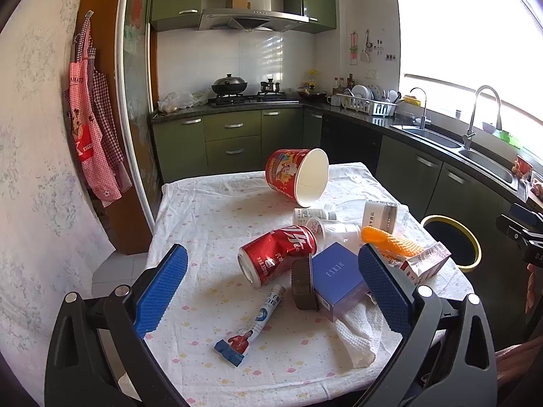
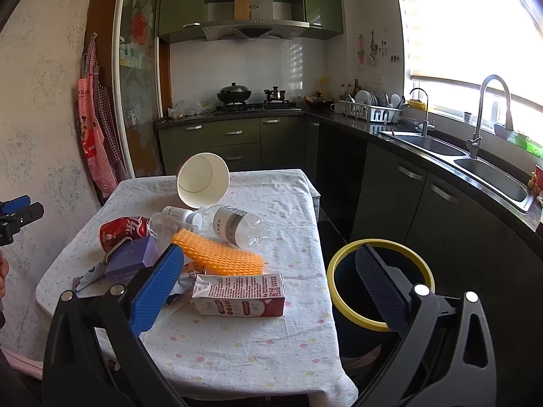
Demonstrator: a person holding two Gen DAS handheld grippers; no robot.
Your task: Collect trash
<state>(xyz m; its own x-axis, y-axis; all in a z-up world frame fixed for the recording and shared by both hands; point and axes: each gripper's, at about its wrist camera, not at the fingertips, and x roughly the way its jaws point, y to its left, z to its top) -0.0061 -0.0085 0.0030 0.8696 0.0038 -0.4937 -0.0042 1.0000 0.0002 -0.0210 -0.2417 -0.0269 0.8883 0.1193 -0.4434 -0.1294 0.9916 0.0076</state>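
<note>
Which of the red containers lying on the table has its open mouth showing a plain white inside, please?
The big red paper bucket at the table's far end: tipped over, wide mouth white inside. The red can nearer the grippers is dented metal.

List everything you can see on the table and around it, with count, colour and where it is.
paper bucket: one, red with white inside, on its side at the table's far end
soda can: one, red, dented, lying mid-table
plastic bottle: one, clear, lying beside the bucket
small white bottle: one, lying by the can
orange foam net: one, lying behind the carton
milk carton: one, white and red, near edge by the bin
box: one, purple-blue, mid-table
tube: one, white and blue, squeezed, near edge
paper towel: one, white, under the box
tablecloth: one, white, dotted
bin: one, dark, yellow rim, right of table
left tool: open, empty
right tool: open, empty
</note>
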